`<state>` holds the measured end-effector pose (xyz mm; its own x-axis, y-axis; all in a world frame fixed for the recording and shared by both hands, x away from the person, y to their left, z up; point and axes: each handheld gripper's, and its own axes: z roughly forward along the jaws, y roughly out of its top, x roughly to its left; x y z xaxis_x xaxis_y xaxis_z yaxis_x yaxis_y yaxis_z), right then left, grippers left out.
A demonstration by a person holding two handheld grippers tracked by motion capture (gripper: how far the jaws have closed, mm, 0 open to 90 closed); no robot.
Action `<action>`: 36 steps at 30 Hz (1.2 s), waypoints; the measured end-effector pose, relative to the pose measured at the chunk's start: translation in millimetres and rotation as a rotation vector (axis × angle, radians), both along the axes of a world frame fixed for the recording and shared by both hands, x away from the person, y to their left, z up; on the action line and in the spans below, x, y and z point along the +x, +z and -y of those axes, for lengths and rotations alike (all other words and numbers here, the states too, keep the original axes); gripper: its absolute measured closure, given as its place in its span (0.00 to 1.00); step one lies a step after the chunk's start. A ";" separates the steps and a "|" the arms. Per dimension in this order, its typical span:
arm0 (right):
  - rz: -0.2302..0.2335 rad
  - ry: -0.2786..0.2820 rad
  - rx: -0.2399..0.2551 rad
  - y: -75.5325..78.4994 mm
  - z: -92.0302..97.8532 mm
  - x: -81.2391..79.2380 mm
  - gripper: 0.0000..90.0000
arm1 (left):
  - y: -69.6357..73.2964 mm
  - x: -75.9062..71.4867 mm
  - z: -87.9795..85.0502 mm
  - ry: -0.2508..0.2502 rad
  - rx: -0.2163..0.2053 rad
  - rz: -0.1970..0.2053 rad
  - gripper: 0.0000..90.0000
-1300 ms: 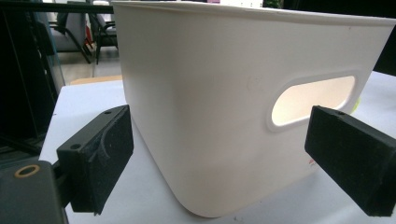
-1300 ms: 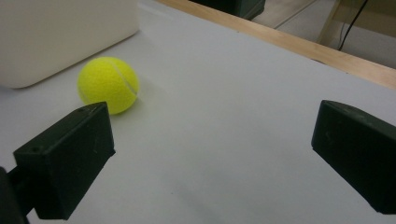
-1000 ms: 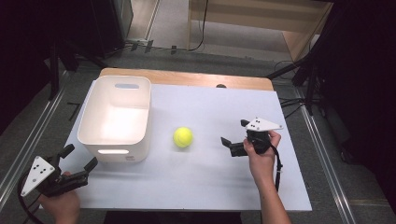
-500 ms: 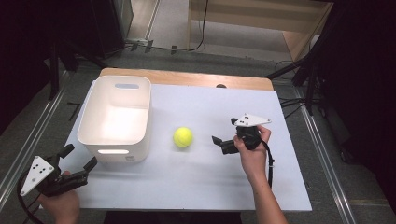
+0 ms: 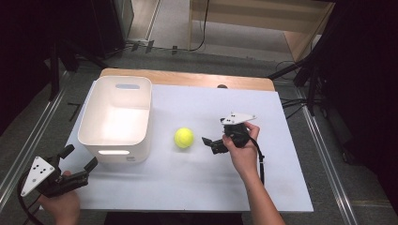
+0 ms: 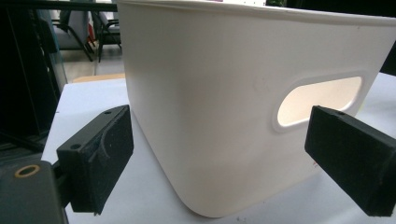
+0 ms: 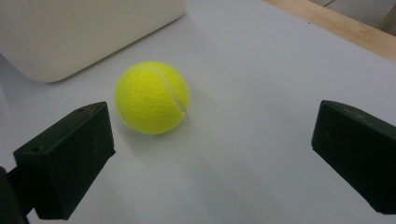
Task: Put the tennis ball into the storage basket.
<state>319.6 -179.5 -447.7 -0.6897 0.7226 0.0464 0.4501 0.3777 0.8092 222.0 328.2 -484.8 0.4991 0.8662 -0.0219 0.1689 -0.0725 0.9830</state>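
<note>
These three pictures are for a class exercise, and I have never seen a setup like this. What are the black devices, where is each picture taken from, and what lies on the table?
A person holds a two-jaw gripper in each hand. The high view looks down on the white table. On it stand a white bin and a yellow tennis ball. The left gripper waits near the bin's front corner; the right gripper points at the ball from close by. The other two pictures come from cameras riding on the grippers: the left gripper view faces the bin's handle slot, and the right gripper view looks at the ball between its open jaws. Nothing is held; both grippers are open.
</note>
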 end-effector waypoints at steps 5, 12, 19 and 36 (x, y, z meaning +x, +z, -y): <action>-0.017 0.009 -0.004 -3.7 -11.3 4.9 0.00 | -0.1 -0.4 -0.8 -0.002 -0.015 -0.001 0.09; -0.030 0.038 -0.025 -5.5 -23.8 11.1 0.00 | 0.0 0.2 -1.1 0.002 -0.015 -0.002 0.09; -0.060 0.051 -0.044 -8.1 -31.5 15.0 0.00 | -0.1 0.2 -1.4 0.002 -0.021 0.000 0.09; -0.091 0.097 -0.090 -11.7 -50.6 22.0 0.00 | -0.1 0.3 -1.9 0.006 -0.023 -0.001 0.09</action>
